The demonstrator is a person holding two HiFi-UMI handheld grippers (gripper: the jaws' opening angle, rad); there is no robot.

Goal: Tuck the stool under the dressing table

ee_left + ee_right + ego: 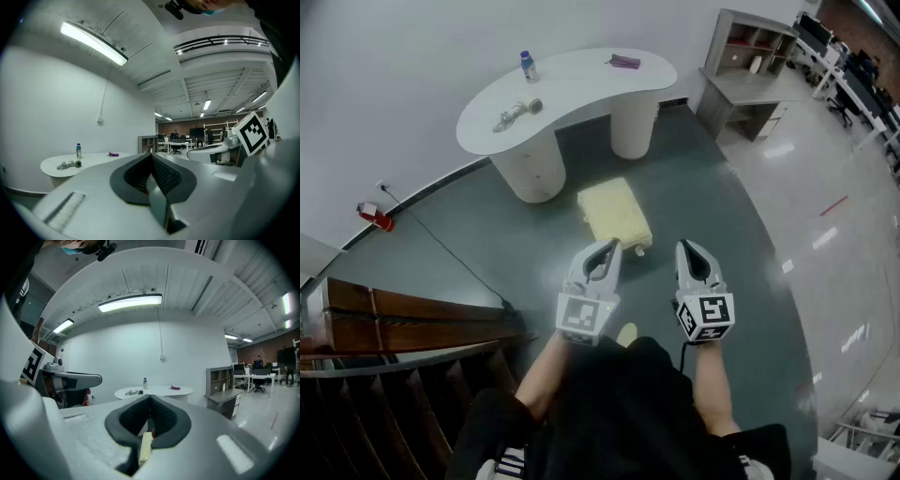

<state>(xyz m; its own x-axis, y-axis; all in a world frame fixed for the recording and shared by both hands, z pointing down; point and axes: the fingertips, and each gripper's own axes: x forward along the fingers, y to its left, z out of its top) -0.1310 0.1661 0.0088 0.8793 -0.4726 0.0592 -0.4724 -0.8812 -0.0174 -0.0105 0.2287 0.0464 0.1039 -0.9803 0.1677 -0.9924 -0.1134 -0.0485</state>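
While the stool point(615, 212) stands wholly outside the dressing table point(581, 80), the task counts as not begun: nothing is tucked, and the whole push is left to do.

Left to right in the head view:
- Tabletop, left part: a small tangled metal item point(517, 112) and a blue-capped bottle point(528, 67). Right part: a purple item point(624, 62).
- Below the top: two white round pedestals with an open gap between them. This gap is judged to be the stool's destination.
- Stool: pale yellow, rectangular, on the grey floor, near the gap but clear of the tabletop's edge.
- Left gripper point(602, 251): jaws closed together, nothing held, as its own view confirms.
- Right gripper point(692, 249): the same, pads meeting on nothing.
- Both grippers hang on the person's side of the stool, side by side. No contact with it is shown.

Orientation of the stool: its long axis runs from the table towards the person, leaning slightly, with the far short end up-left and the near short end down-right. The far end points roughly at the gap, a little towards the right pedestal. A small straightening may be needed as it is slid in.
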